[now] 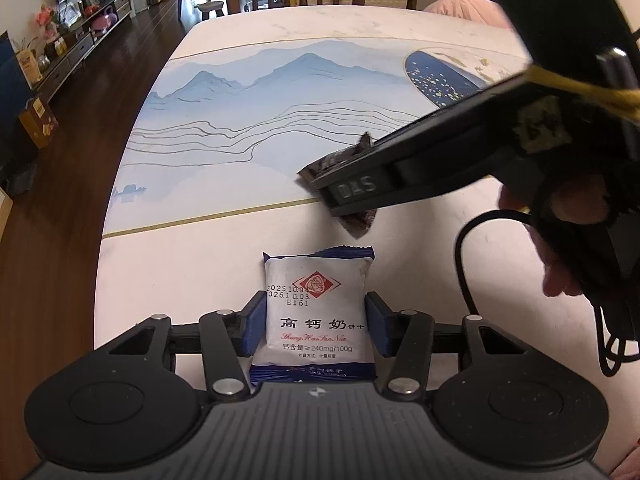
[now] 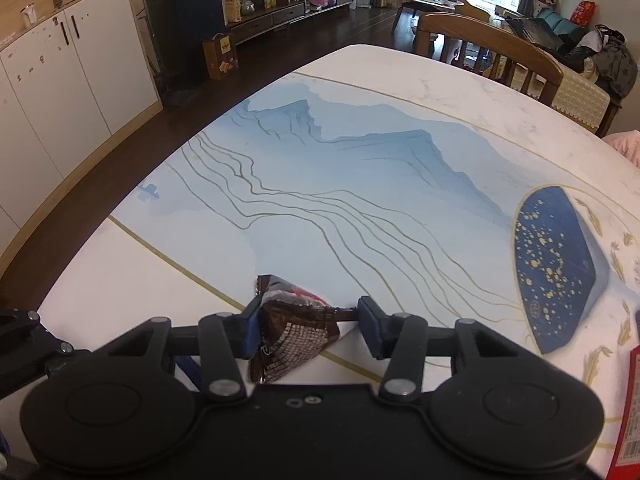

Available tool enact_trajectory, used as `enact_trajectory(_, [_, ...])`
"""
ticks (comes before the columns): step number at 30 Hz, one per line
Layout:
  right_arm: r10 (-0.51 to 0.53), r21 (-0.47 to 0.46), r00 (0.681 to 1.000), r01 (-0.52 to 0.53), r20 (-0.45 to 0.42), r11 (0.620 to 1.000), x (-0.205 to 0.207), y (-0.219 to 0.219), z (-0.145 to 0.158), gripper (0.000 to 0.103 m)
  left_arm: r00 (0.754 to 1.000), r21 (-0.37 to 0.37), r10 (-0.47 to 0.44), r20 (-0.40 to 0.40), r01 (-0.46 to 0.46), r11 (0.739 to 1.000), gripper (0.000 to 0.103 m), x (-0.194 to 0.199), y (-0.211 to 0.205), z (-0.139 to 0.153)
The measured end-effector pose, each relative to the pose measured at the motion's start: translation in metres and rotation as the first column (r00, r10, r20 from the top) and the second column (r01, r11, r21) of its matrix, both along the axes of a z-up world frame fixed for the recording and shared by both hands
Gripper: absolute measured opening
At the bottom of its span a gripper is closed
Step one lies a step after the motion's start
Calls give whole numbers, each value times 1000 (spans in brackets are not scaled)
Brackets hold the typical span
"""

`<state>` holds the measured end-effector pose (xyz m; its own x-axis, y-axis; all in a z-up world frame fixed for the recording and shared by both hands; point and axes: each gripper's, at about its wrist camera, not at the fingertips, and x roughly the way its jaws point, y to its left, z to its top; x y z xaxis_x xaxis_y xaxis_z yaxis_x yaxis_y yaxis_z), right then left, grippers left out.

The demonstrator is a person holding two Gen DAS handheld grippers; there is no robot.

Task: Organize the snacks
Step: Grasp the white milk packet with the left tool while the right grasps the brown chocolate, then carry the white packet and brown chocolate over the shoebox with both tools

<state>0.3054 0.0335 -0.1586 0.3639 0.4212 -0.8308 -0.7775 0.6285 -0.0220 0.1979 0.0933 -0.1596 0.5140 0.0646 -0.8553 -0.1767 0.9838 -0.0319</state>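
Left wrist view: the left claw (image 1: 316, 326) is closing its blue pads on both sides of the white biscuit packet (image 1: 316, 312), which is sitting between them, apparently just above the surface (image 1: 200, 272). Beyond and to the right of that packet, the right claw (image 1: 344, 196) is entering at an angle, gripping the dark snack wrapper (image 1: 356, 222); its fingers are pinching the wrapper's edge.

Right wrist view: the right claw (image 2: 308, 326) is holding the same dark snack wrapper (image 2: 292, 336), crumpled against its left pad; the right pad is touching only a thin tail of foil. To the right of this wrapper, a printed dark-blue shape (image 2: 560, 268) is lying flat on the surface (image 2: 120, 280); a red packet (image 2: 632, 412) is showing at the frame edge.

Step in hand, by judgement: both snacks are being carried, not yet placed. The next move calls for choosing a common spot and lowering each packet flat before releasing. No container is visible.
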Motion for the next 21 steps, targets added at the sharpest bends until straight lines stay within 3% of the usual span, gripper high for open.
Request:
enact_trajectory(11, [-65,35,998,65,-4,997,-6,-44,29,48,998,-82,65,-20,-66,994,49,-5,9,9])
enact_trajectory(21, [-140,84,990,137,32,987,-19,-102,74,48,998,-84,53,36,-49,995,49,-4,-11,48])
